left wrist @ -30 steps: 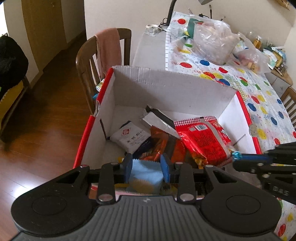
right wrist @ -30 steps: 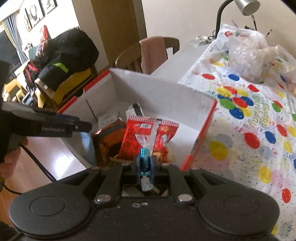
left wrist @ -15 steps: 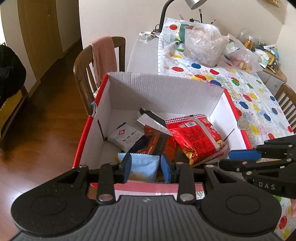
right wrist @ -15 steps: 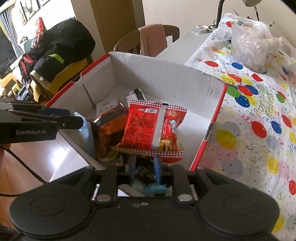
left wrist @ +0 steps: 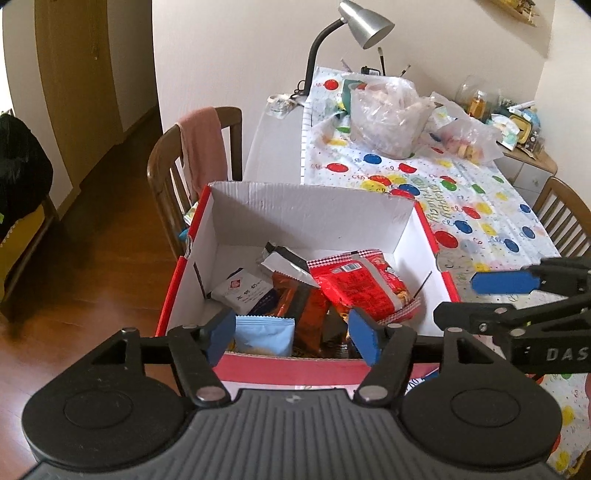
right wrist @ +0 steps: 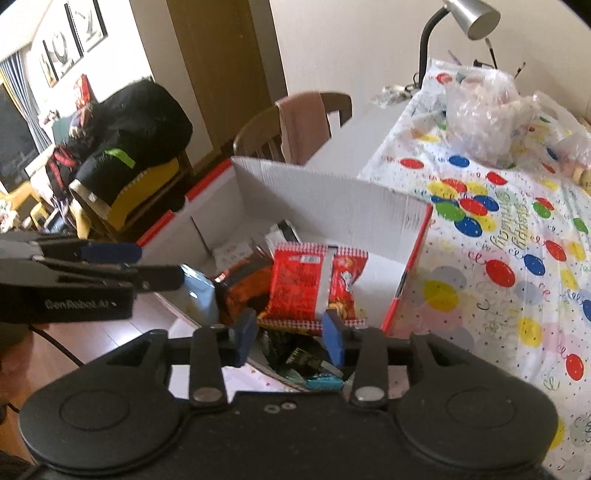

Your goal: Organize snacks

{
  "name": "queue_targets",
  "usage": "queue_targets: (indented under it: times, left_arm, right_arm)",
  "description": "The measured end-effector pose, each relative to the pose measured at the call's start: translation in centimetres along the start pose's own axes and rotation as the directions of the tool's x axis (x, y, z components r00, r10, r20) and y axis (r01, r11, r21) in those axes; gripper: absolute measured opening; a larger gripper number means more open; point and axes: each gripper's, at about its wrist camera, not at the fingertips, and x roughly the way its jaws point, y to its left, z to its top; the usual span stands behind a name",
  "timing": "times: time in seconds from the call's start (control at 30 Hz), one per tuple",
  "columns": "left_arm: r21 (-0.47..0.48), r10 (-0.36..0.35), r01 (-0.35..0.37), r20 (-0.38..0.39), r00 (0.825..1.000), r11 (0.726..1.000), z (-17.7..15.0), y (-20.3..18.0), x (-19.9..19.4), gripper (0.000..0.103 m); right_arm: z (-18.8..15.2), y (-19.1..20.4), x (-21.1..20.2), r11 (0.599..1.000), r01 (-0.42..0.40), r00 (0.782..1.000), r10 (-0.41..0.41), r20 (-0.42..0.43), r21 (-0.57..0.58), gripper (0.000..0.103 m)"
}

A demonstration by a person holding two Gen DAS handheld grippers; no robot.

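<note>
A red and white cardboard box (left wrist: 314,210) stands at the table's near edge with several snack packs in it. A red packet (left wrist: 358,284) lies on top, a light blue packet (left wrist: 264,334) leans at the near wall, and a white packet (left wrist: 242,290) lies to the left. My left gripper (left wrist: 291,332) hovers over the near rim, its jaws opening with nothing pressed between them. My right gripper (right wrist: 290,334) hangs over the box's near corner, jaws opening too, above a small teal candy (right wrist: 325,382) and the red packet (right wrist: 314,280). Each gripper shows in the other's view.
The table wears a cloth with coloured dots (left wrist: 461,206). Clear plastic bags (left wrist: 384,110) and a desk lamp (left wrist: 362,22) stand at its far end. A wooden chair with a pink towel (left wrist: 199,151) sits behind the box. Wooden floor (left wrist: 92,240) lies to the left.
Both grippers let go and opened: the left released the light blue packet into the box, the right dropped the teal candy. Both have drawn back and risen from the box.
</note>
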Motion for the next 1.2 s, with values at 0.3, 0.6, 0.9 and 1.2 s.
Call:
queue_targets:
  times: [0.3, 0.6, 0.9, 1.2]
  left_arm:
    - [0.006, 0.013, -0.013, 0.052, 0.999, 1.0, 0.1, -0.9, -2.7, 0.075]
    - [0.005, 0.01, -0.01, 0.072, 0.997, 1.0, 0.0, -1.4, -3.9, 0.083]
    - [-0.013, -0.028, 0.029, 0.06, 0.998, 1.0, -0.7, -1.9, -4.2, 0.099]
    - [-0.02, -0.009, 0.011, 0.068, 0.998, 1.0, -0.9, -2.4, -4.5, 0.099]
  right_arm:
    - [-0.1, 0.2, -3.3, 0.999, -0.001, 0.996, -0.002, 0.094, 0.032, 0.081]
    - [-0.9, -0.1, -6.1, 0.997, 0.008, 0.984, -0.021, 0.177, 0.071, 0.097]
    - [-2.1, -0.2, -6.8, 0.987, 0.036, 0.973, -0.07, 0.221, 0.154, 0.103]
    - [-3.3, -0.3, -7.7, 0.975, 0.08, 0.955, -0.135, 0.263, 0.209, 0.103]
